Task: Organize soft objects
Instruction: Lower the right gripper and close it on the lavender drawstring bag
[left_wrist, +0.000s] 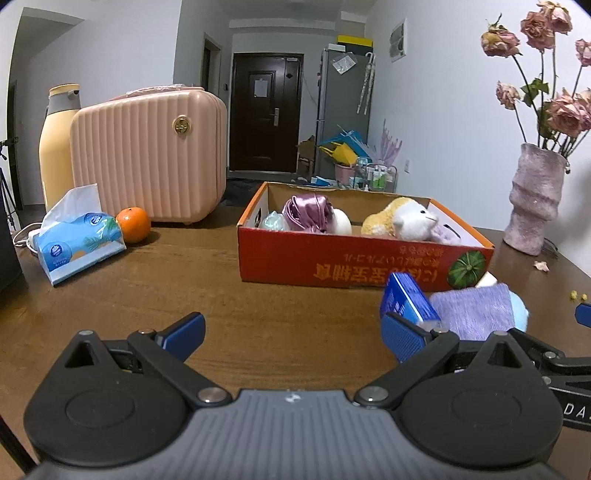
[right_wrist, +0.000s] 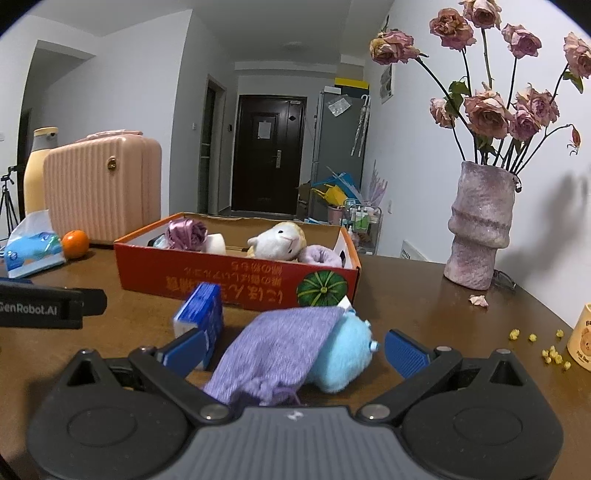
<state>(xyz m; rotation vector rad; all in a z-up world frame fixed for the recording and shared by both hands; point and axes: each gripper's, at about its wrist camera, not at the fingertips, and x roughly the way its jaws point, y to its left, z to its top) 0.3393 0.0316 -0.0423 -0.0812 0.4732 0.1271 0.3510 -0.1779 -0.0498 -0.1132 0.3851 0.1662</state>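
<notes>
An orange cardboard box (left_wrist: 343, 262) (right_wrist: 207, 273) sits on the brown table and holds a plush sheep (left_wrist: 410, 219) (right_wrist: 280, 240), a shiny purple cloth bundle (left_wrist: 308, 212) (right_wrist: 184, 229), a white ball and a lilac soft item. In front of the box lies a purple knit cloth (right_wrist: 284, 350) (left_wrist: 476, 310) over a light blue plush (right_wrist: 347, 354). My right gripper (right_wrist: 295, 350) is open with its fingers either side of that cloth and plush. My left gripper (left_wrist: 291, 336) is open over bare table, left of them.
A small blue carton (right_wrist: 201, 314) (left_wrist: 406, 299) stands beside the purple cloth. At the left are a tissue pack (left_wrist: 77, 240), an orange (left_wrist: 133, 224), a pink case (left_wrist: 147, 155) and a yellow bottle. A vase of dried roses (right_wrist: 480, 229) stands right, with yellow crumbs (right_wrist: 546, 350) and a cup.
</notes>
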